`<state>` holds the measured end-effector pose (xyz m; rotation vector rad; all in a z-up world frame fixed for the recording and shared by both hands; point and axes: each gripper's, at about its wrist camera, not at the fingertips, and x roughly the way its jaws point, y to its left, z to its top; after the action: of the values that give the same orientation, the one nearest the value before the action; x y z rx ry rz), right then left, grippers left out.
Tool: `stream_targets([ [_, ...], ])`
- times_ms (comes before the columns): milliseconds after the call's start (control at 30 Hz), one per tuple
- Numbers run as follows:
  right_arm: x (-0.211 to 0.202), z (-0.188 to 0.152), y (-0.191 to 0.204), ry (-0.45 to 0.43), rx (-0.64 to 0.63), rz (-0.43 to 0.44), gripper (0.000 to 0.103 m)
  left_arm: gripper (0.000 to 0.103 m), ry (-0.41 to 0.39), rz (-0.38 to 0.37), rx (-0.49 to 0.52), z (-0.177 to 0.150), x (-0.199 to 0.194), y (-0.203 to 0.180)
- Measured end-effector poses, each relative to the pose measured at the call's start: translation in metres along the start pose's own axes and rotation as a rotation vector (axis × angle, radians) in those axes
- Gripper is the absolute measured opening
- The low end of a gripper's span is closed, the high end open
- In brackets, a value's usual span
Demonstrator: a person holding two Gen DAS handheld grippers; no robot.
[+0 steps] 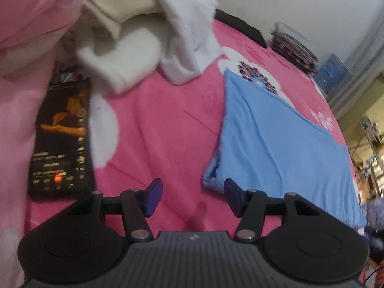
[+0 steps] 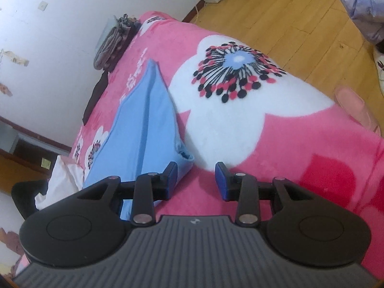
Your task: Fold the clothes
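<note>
Pink blanket [image 1: 156, 124], both grippers' fingers [image 1: 153, 196] parted, empty

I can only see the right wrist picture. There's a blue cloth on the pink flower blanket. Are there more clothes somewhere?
Observer: Yes. The left wrist view shows a heap of white and cream clothes further up the bed.
Operator: Anything else lying there?
Observer: A phone with its screen lit lies on the blanket, left of the blue cloth.
Operator: Is the other gripper holding something?
Observer: No, the left gripper is open, nothing between its pads.
</note>
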<state>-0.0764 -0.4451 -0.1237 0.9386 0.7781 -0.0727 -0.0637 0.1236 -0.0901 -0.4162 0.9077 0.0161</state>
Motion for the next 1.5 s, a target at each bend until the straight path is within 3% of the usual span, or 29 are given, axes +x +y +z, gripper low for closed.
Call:
stream_targets([
  [100, -0.005, -0.003, 0.01, -0.009, -0.081, -0.028, 0.034, 0.055, -0.032, -0.015, 0.093, -0.002, 0.004, -0.014],
  [300, -0.012, 0.005, 0.019, -0.012, -0.216, -0.054, 0.034, 0.022, -0.026, -0.011, 0.198, -0.008, 0.019, -0.028],
  [600, 0.011, 0.012, 0.036, 0.046, -0.373, -0.039, 0.039, 0.006, -0.055, 0.027, 0.282, -0.014, 0.026, -0.035],
  [700, 0.023, 0.008, 0.041, 0.057, -0.415, -0.061, 0.034, 0.004, -0.089, 0.056, 0.336, -0.016, 0.025, -0.042],
  [733, 0.027, 0.007, 0.044, 0.059, -0.432, -0.07, 0.025, 0.004, -0.104, 0.073, 0.362, -0.017, 0.022, -0.046],
  [767, 0.028, 0.004, 0.048, 0.064, -0.455, -0.08, 0.004, 0.003, -0.122, 0.086, 0.39, -0.018, 0.019, -0.049],
  [867, 0.02, 0.001, 0.056, 0.036, -0.513, -0.093, 0.004, 0.003, -0.169, 0.108, 0.435, -0.018, 0.005, -0.051],
  [1000, 0.003, 0.01, 0.048, 0.007, -0.49, -0.104, 0.003, 0.003, -0.165, 0.118, 0.426, -0.01, 0.002, -0.041],
  [1133, -0.014, 0.014, 0.052, -0.029, -0.503, -0.042, 0.003, 0.003, -0.176, 0.121, 0.449, -0.009, -0.001, -0.038],
  [1200, -0.01, 0.016, 0.045, -0.004, -0.493, -0.097, 0.003, 0.003, -0.184, 0.122, 0.456, -0.009, -0.003, -0.038],
  [1300, -0.02, 0.012, 0.054, -0.047, -0.562, -0.035, 0.003, 0.003, -0.189, 0.118, 0.46, -0.008, -0.004, -0.037],
  [1367, -0.008, 0.017, 0.04, 0.004, -0.533, -0.124, 0.003, 0.003, -0.179, 0.117, 0.46, -0.009, -0.003, -0.036],
  [1500, -0.011, 0.019, 0.032, 0.001, -0.521, -0.109, 0.003, 0.003, -0.163, 0.116, 0.512, -0.014, -0.002, -0.037],
])
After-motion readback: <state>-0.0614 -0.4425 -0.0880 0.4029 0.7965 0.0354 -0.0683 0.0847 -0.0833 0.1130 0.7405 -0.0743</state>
